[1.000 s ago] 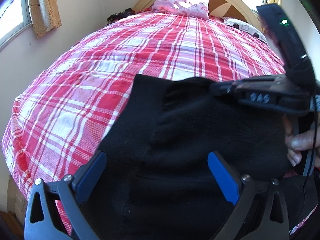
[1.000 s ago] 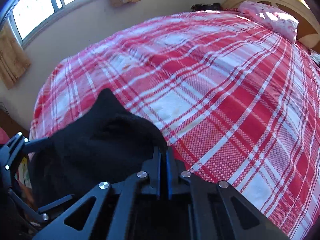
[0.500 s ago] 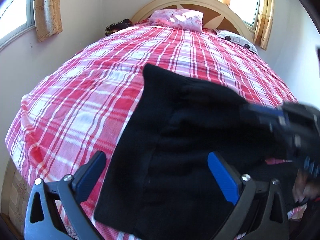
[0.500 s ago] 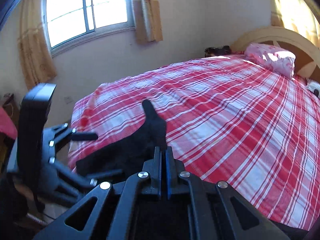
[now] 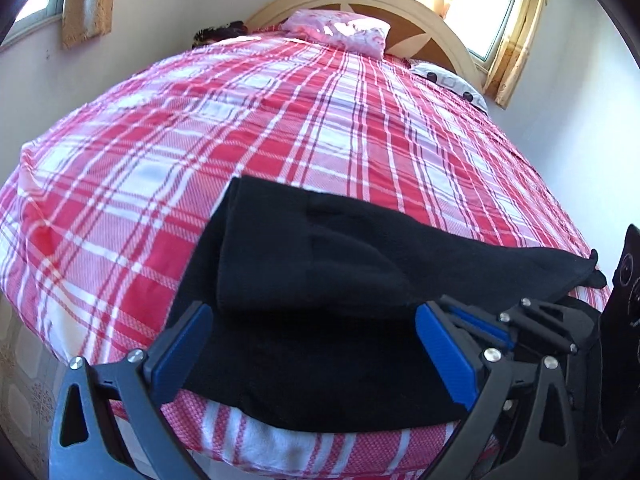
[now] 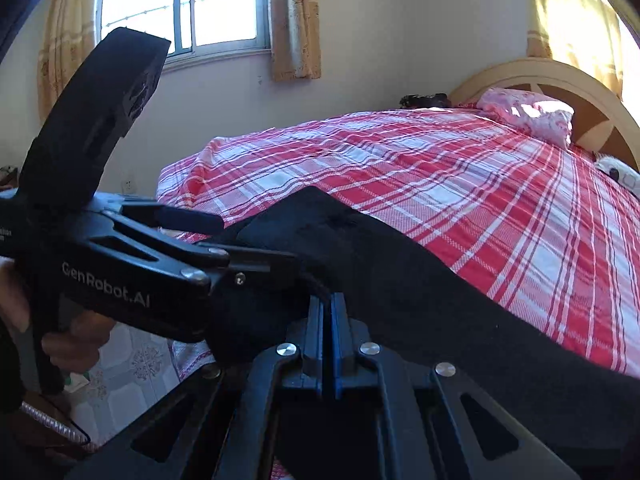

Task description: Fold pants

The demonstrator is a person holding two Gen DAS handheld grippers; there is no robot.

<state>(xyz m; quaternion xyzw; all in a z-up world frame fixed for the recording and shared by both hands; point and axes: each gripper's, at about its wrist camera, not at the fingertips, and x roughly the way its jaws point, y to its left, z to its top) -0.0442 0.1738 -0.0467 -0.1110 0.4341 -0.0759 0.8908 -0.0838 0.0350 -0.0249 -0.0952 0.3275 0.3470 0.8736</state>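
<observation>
Black pants lie folded on the near end of the red plaid bed, one layer doubled over another. My left gripper is open, its blue pads standing on either side of the pants just above the cloth. In the right wrist view the left gripper comes in from the left over the pants, with a hand on its handle. My right gripper is shut, with an edge of the pants pinched at its tips. In the left wrist view the right gripper is low at the right.
A pink pillow and a white one lie by the curved headboard. A dark item sits at the far left corner. Curtained windows line the walls. Tiled floor shows beside the bed.
My right gripper has swung from over the pants to low on the right, drawing the black cloth out sideways. The left gripper has drawn back toward the bed's near edge, still open.
</observation>
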